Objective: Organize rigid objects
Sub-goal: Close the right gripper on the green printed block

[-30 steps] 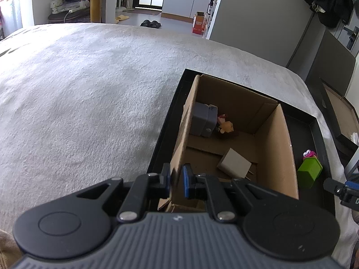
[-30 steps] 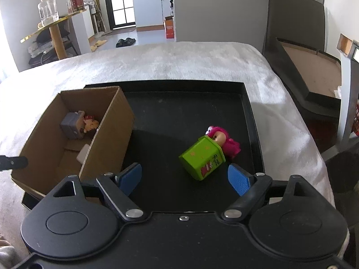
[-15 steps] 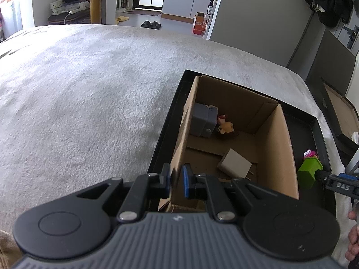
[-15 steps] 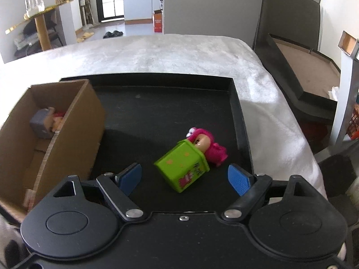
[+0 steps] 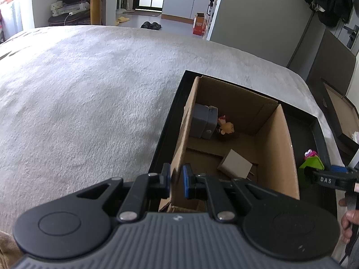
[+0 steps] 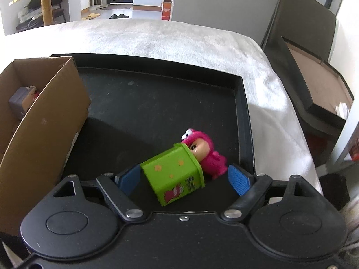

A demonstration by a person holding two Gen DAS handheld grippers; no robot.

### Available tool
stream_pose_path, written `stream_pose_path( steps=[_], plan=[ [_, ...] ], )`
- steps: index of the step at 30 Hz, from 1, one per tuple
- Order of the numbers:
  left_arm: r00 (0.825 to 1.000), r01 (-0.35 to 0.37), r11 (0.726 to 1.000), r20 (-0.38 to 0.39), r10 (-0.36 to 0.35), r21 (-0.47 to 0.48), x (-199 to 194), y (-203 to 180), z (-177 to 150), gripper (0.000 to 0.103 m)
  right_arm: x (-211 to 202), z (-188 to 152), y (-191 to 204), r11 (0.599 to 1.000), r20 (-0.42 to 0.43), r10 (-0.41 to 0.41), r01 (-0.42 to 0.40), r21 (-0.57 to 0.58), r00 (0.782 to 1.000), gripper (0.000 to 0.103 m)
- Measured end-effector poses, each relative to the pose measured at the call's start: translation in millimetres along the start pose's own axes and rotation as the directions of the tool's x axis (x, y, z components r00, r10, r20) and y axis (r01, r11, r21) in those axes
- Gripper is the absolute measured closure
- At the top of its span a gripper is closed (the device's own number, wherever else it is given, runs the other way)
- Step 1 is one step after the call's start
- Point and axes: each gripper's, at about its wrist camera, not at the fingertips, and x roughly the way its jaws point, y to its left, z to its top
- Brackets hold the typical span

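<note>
Grey bedcover (image 5: 89, 94) under a black tray (image 6: 157, 94); toy pick-up in hand

Left gripper (image 5: 175, 182) pinches the cardboard box (image 5: 278, 152) wall, steadying it; right gripper (image 6: 184, 179) hangs wide open around the green block toy (image 6: 175, 174) lying on the tray (pink figure attached); next move likely calls for closing squarely; box contents partly hidden, pad contact unclear.
</note>
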Motion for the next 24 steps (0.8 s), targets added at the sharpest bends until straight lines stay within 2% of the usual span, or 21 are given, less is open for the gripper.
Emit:
stream_pose_path(
  steps=[5, 8, 9, 12, 13, 24],
  plan=[
    [1.000, -0.018, 0.999, 0.002, 0.018, 0.030, 0.8, -2.6, -1.7, 0.094, 5.4, 6.8, 3.4, 0.999, 0.008, -0.001, 0.001, -0.034, 1.000, 0.019],
    [1.000, -0.022, 0.999, 0.004, 0.021, 0.039, 0.6, -3.9, -1.8, 0.094, 7.6, 7.2, 5.1, 0.999, 0.009, 0.003, -0.003, -0.043, 1.000, 0.023],
    [1.000, -0.024, 0.999, 0.005, 0.023, 0.042, 0.6, -4.1, -1.8, 0.094, 8.6, 6.7, 5.1, 0.999, 0.007, 0.009, -0.009, -0.043, 1.000, 0.025],
    [1.000, -0.026, 0.999, 0.005, 0.026, 0.046, 1.3, -4.8, -2.1, 0.094, 9.7, 6.5, 4.2, 0.999, -0.004, 0.045, -0.045, -0.026, 0.999, 0.051],
    [1.000, -0.027, 0.999, 0.003, 0.027, 0.047, 1.6, -4.7, -2.1, 0.094, 9.3, 6.9, 3.4, 0.999, -0.009, 0.042, -0.042, -0.019, 0.999, 0.053],
    [1.000, -0.025, 0.999, 0.005, 0.024, 0.046, 1.8, -5.9, -1.3, 0.094, -14.8, -6.2, 13.3, 0.998, -0.010, 0.064, -0.064, -0.015, 0.998, 0.054]
  ],
)
